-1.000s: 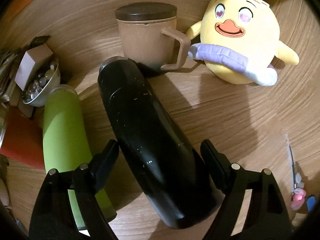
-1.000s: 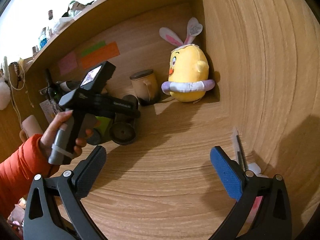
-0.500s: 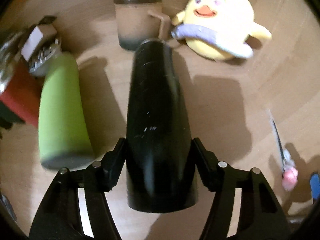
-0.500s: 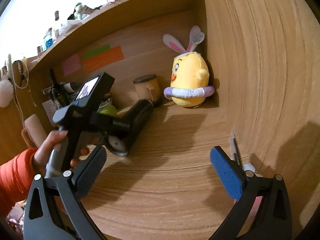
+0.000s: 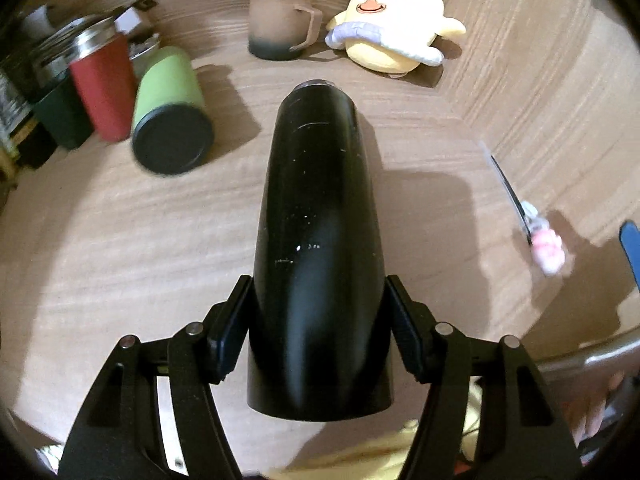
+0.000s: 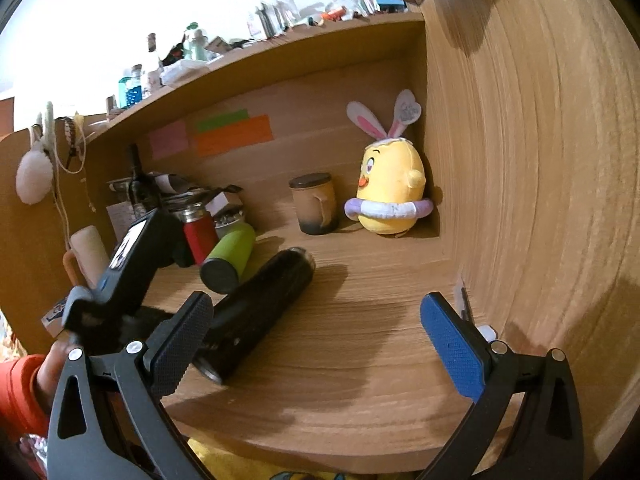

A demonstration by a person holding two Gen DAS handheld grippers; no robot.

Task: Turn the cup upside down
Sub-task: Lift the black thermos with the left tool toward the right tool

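Observation:
My left gripper [image 5: 318, 328] is shut on a tall black cup [image 5: 318, 236] near its wide end, holding it tipped over and lifted above the wooden desk, narrow end pointing toward the back. The same black cup [image 6: 260, 308] shows in the right wrist view at the left, held by the left gripper's body [image 6: 132, 268]. My right gripper [image 6: 316, 344] is open and empty, near the desk's front edge, to the right of the cup.
A green tumbler [image 5: 170, 112] leans beside a red tumbler [image 5: 102, 88] at the back left. A brown lidded mug [image 5: 280, 20] and a yellow chick plush [image 5: 394, 32] stand at the back. A pen with a pink charm [image 5: 528, 224] lies by the right wall.
The left gripper closed on the black cup, lifted it off the desk and drew it toward the front, tipping it toward horizontal. The right gripper stayed open and rose slightly.

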